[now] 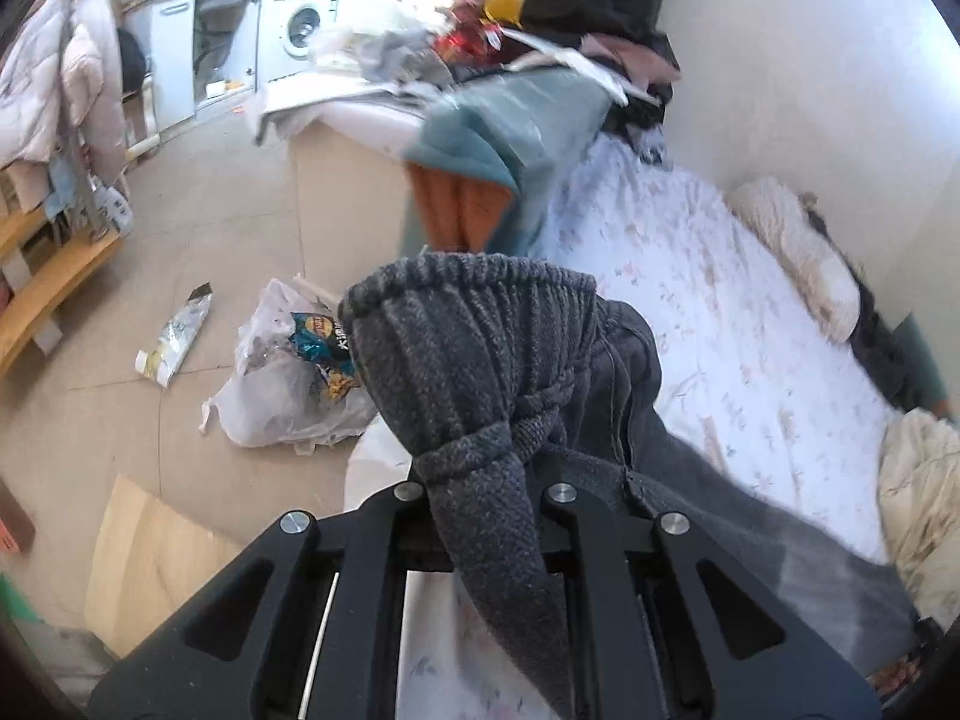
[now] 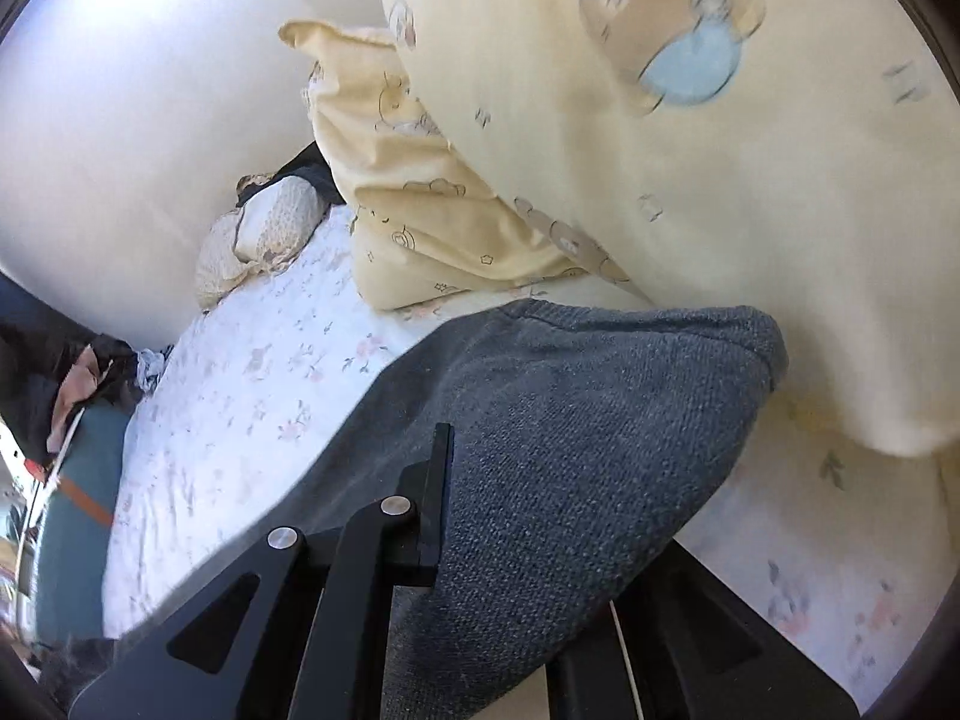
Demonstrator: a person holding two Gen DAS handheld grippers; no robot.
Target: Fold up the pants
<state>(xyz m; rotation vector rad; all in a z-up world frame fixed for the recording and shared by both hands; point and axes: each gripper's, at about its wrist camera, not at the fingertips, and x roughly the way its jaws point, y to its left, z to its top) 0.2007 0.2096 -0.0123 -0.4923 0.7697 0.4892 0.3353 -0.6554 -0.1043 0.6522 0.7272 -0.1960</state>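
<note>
One pair of dark grey knit pants, ribbed elastic waistband bunched, hangs lifted over the white floral bedsheet. Two black grippers: left gripper and right gripper each clamped on its fabric.

The pants hang over the bed, with a trash bag on the floor to their left.
</note>
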